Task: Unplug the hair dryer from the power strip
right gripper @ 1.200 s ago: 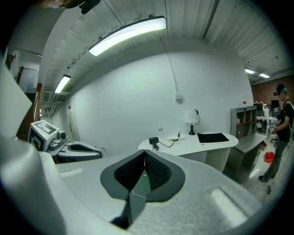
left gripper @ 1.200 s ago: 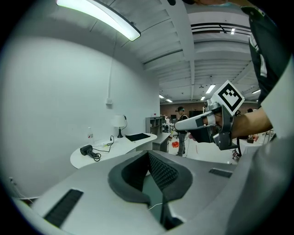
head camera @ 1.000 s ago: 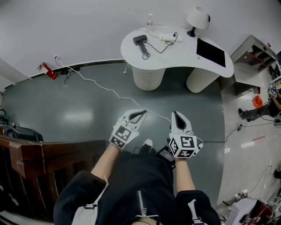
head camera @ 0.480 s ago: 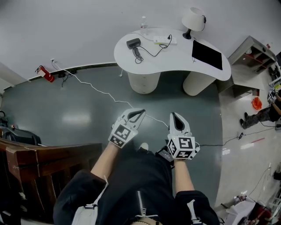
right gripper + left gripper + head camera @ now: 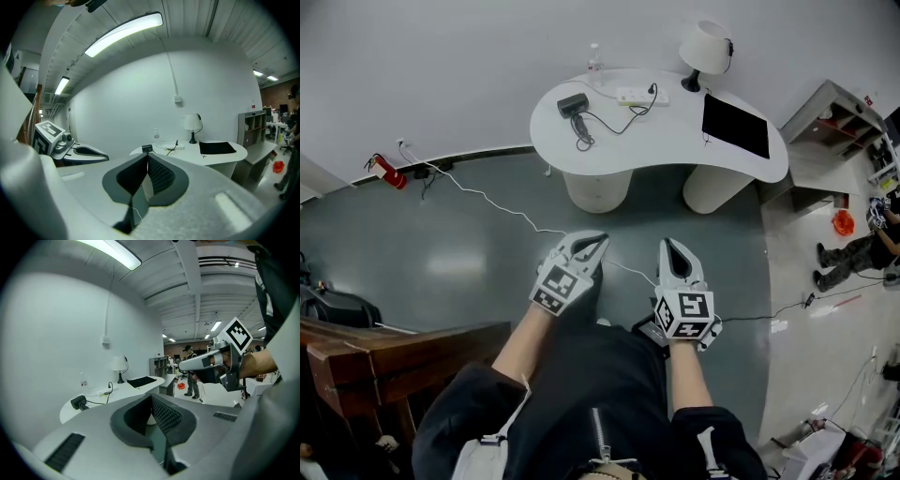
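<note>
At the far left, a red fire extinguisher (image 5: 382,172) is seen against the wall, and a thin white cable (image 5: 487,200) is trailed across the grey floor towards the person. The left gripper (image 5: 597,240) is held out over the floor with its jaws pressed together and nothing between them. Beyond it, on the far side of the room, a curved white desk (image 5: 666,141) is placed. The black hair dryer (image 5: 573,105) is laid at the desk's left end, and its black cord is led to the white power strip (image 5: 630,96) just to the right, where it is plugged in. The right gripper (image 5: 667,245), near the left one, is likewise closed and empty. Further right on the desk, a white lamp (image 5: 704,47) and a black mat (image 5: 734,125) are seen.
</note>
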The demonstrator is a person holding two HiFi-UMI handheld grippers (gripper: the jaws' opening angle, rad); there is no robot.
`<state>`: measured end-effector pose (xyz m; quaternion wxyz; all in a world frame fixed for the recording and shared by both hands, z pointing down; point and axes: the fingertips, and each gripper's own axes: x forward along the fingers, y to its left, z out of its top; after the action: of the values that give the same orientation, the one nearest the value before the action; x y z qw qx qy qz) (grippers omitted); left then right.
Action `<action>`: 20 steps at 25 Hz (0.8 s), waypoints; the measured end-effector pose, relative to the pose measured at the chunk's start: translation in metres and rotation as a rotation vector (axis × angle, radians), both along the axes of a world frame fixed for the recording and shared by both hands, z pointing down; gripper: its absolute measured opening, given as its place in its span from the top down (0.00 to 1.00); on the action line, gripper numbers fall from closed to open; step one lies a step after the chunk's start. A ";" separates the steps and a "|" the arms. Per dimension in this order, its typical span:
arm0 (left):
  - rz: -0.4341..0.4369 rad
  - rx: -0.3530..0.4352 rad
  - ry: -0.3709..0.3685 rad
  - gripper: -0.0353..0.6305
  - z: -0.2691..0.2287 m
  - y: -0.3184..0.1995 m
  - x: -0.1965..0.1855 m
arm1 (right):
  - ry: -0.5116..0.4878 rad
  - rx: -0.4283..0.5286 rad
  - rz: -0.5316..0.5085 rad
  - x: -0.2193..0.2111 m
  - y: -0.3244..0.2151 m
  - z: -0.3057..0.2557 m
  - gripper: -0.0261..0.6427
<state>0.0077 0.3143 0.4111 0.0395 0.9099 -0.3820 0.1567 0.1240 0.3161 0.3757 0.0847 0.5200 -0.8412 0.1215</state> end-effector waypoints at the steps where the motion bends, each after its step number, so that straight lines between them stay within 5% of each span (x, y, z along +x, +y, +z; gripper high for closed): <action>1: 0.007 0.001 0.003 0.93 0.001 -0.008 0.003 | 0.004 0.001 0.003 0.001 -0.007 0.001 0.95; 20: 0.084 -0.062 0.022 0.93 0.014 -0.228 -0.012 | 0.049 -0.044 0.041 -0.024 -0.228 0.004 0.95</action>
<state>-0.0045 0.0862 0.4251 0.0652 0.9252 -0.3380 0.1597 0.0996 0.0878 0.3802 0.1141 0.5380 -0.8251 0.1291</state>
